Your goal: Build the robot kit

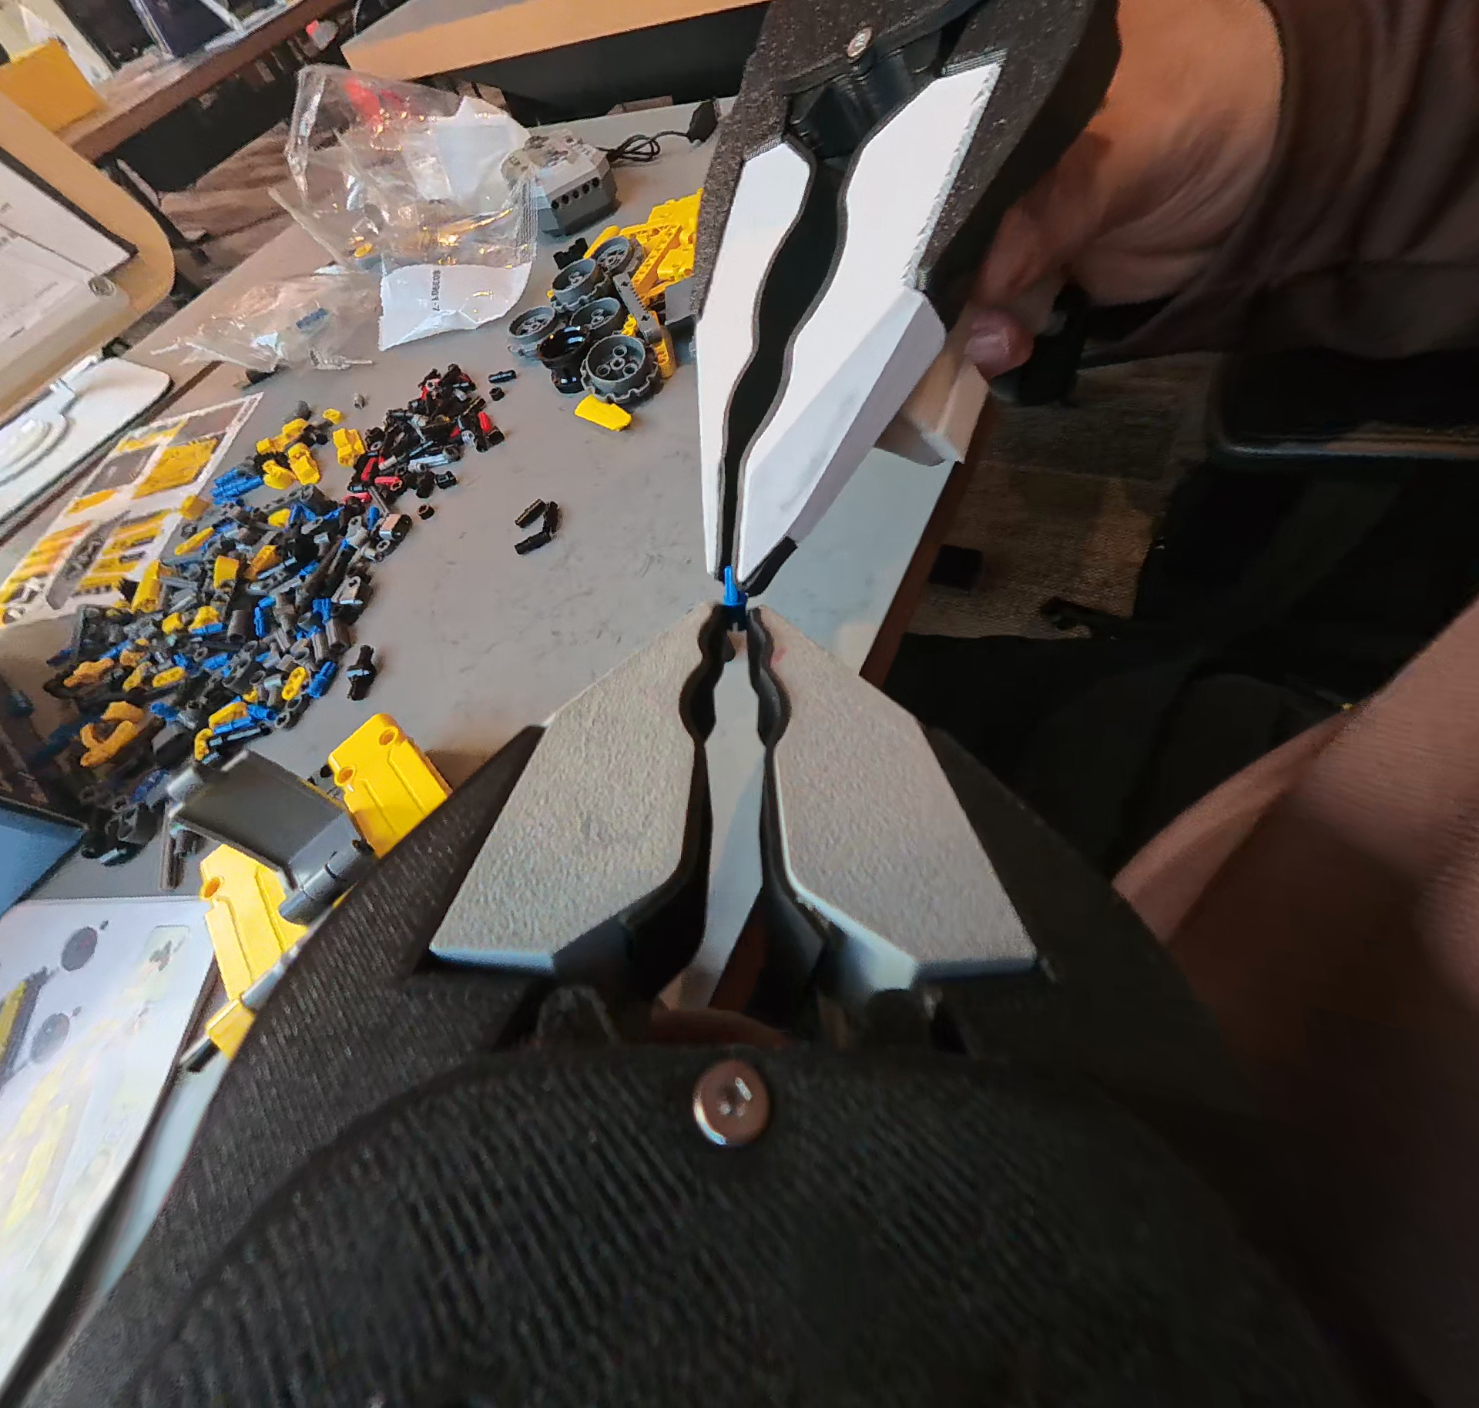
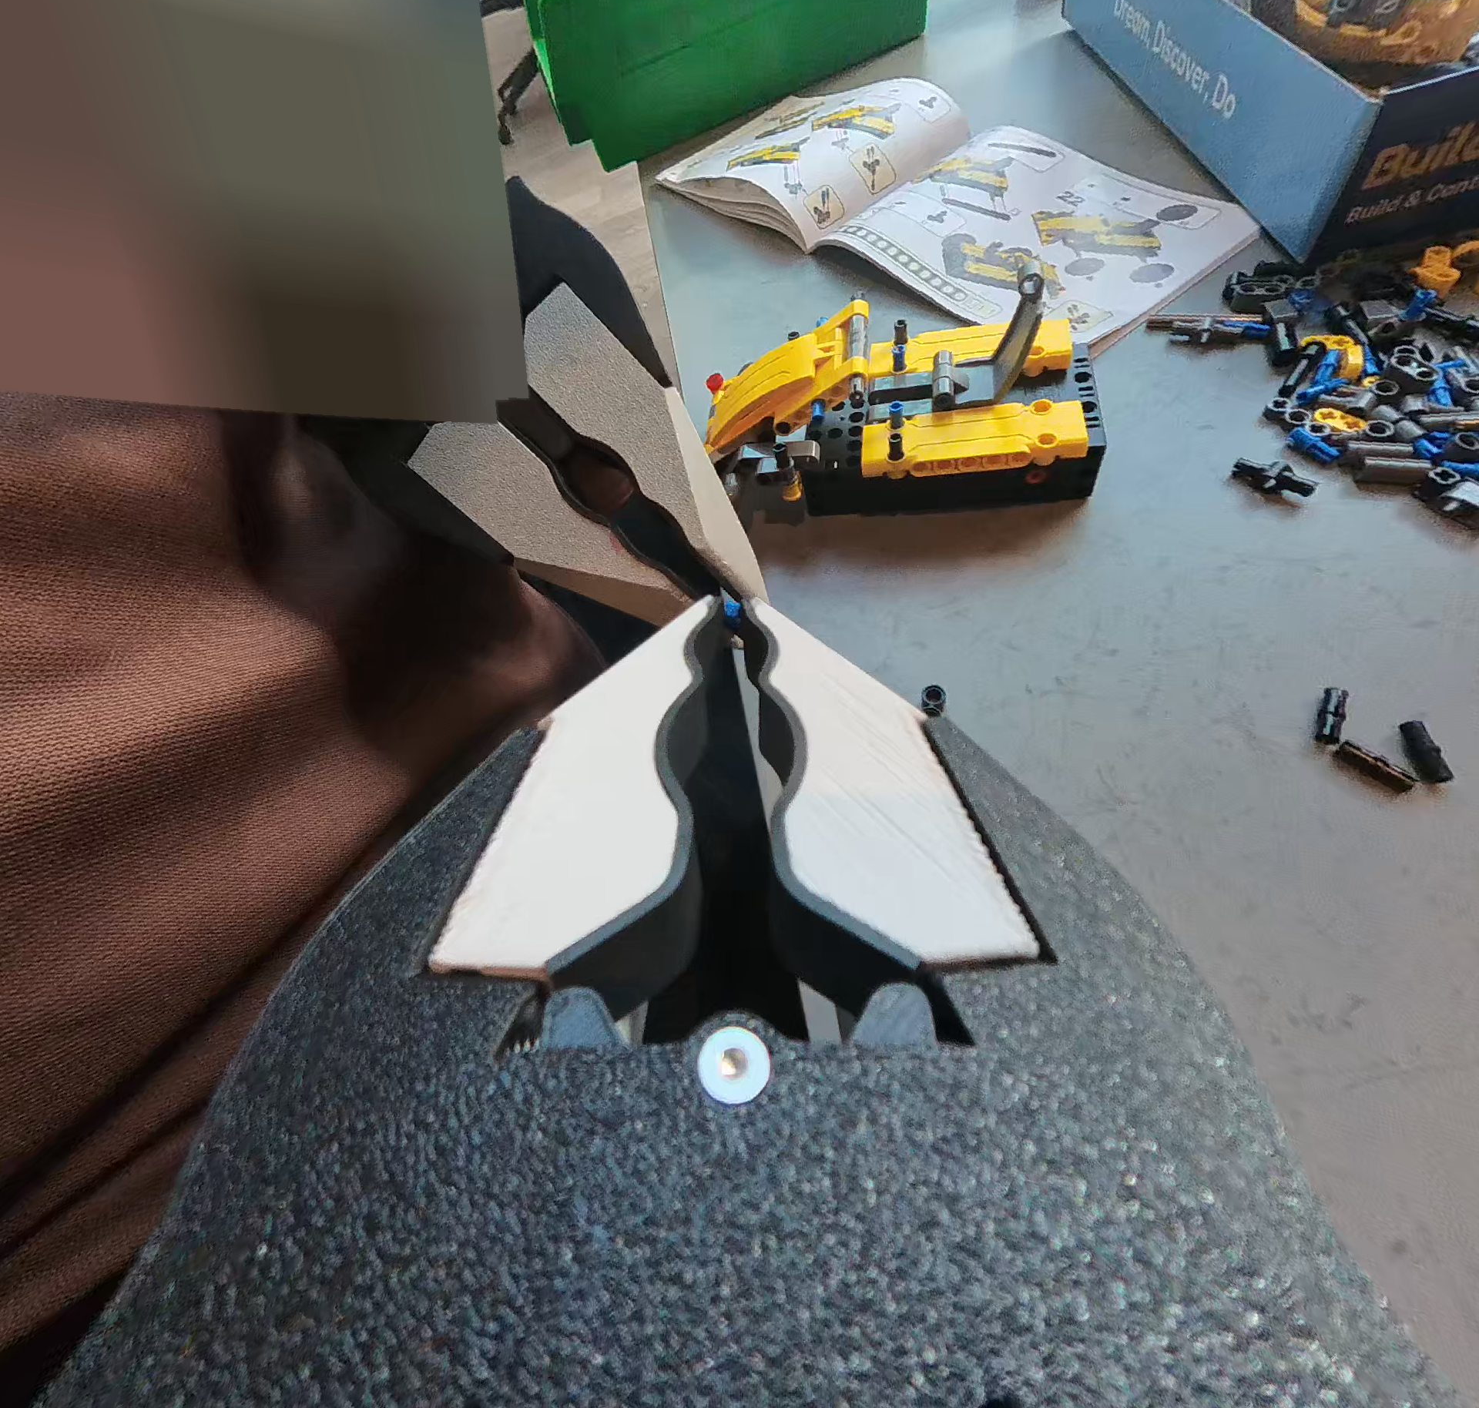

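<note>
My left gripper (image 1: 732,624) and right gripper (image 2: 732,619) meet tip to tip above the counter (image 1: 512,617), w/ a small blue pin (image 1: 731,592) caught between them; both sets of jaws are pinched together on it, left on one end, right on the other, as far as I can tell at this size. The pin is off the surface, near the counter's front edge. In the left wrist view my right gripper comes in from the top, held by my hand (image 1: 1120,169). Around: a big heap of loose parts (image 1: 240,593), blue, black, grey & yellow, well to the side; a few black pins (image 1: 536,525) lying apart from it; grey wheel hubs (image 1: 592,321) clustered farther back; clear plastic bags (image 1: 400,169) behind those. In the right wrist view a half-built yellow & black model (image 2: 912,417) sits just past the tips, w/ an open instruction booklet (image 2: 960,201) behind it, a blue box (image 2: 1248,89) at the far corner, green boards (image 2: 720,25) beyond the edge. My brown sleeve (image 2: 200,729) blocks that view's near side.
</note>
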A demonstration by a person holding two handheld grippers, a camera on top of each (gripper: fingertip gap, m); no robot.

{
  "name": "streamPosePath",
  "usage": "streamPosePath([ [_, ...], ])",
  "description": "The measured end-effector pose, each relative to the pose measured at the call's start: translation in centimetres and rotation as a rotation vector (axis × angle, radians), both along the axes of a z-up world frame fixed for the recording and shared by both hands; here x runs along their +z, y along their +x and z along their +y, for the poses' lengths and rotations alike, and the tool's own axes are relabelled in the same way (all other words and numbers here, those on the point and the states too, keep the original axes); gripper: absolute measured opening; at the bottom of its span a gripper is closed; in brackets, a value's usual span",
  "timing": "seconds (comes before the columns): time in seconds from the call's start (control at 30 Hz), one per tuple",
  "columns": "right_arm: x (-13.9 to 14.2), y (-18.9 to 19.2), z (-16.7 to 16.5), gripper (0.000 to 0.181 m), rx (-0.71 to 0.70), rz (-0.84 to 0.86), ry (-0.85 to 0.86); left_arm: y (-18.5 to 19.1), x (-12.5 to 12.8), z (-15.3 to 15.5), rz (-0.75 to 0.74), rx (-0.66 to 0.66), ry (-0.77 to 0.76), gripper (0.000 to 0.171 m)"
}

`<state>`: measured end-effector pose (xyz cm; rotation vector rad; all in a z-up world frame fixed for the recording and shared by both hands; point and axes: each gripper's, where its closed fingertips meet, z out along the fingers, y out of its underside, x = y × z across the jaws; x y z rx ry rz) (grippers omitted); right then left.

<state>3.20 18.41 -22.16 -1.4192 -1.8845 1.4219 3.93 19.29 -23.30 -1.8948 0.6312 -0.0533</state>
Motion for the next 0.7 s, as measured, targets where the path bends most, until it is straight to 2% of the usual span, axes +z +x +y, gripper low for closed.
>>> streamPosePath([
  [0.17, -1.1, -0.8, 2.4, 0.000, -0.099, -0.067, 0.000, -1.3, 0.3, -0.3, -0.081, 0.048, -0.020, 0.006],
  [0.37, -4.0, -2.1, 4.0, 0.000, -0.157, -0.205, 0.027, -1.8, -0.2, -1.7, -0.085, 0.046, -0.042, 0.007],
  [0.57, -4.3, -2.1, 4.3, 0.000, -0.147, -0.270, 0.149, -0.1, -1.6, -1.8, -0.107, -0.009, -0.102, 0.007],
  [0.7, -4.5, -2.0, 4.5, 0.000, -0.121, -0.323, 0.218, 1.7, -2.3, -0.3, -0.040, -0.050, -0.088, 0.009],
])
